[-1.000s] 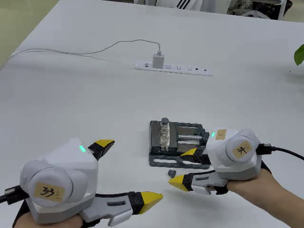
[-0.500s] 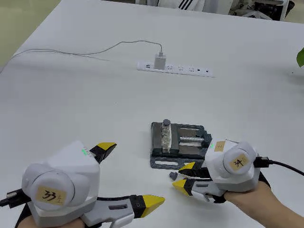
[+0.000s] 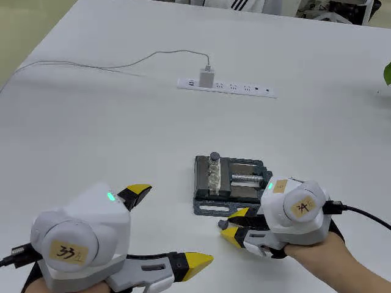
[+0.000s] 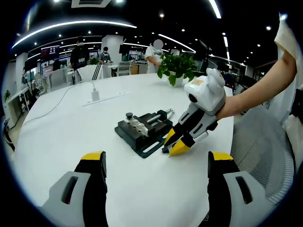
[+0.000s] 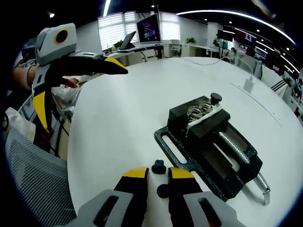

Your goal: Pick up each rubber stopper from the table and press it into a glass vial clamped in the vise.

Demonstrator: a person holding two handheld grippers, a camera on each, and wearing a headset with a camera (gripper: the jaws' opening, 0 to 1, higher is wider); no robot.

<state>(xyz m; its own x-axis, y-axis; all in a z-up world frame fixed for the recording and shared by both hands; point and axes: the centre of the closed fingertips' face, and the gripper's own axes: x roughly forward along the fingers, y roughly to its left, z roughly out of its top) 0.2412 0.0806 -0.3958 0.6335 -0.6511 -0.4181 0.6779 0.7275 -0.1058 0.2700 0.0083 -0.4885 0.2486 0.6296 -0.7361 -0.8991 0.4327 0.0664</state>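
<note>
We note the right tool (image 3: 233,225) with jaws narrowly parted. At its tips a rubber stopper (image 5: 157,166), small, dark and wide-headed, lies on the table (image 3: 122,122) near the black vise (image 3: 235,189). The clamped glass vial (image 3: 213,174) carries a dark stopper. Left tool (image 3: 174,224) is spread wide.

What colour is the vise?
The vise is black, clearest in the right gripper view.

Vise (image 3: 238,190) close beside right gripper (image 3: 231,224)
</note>
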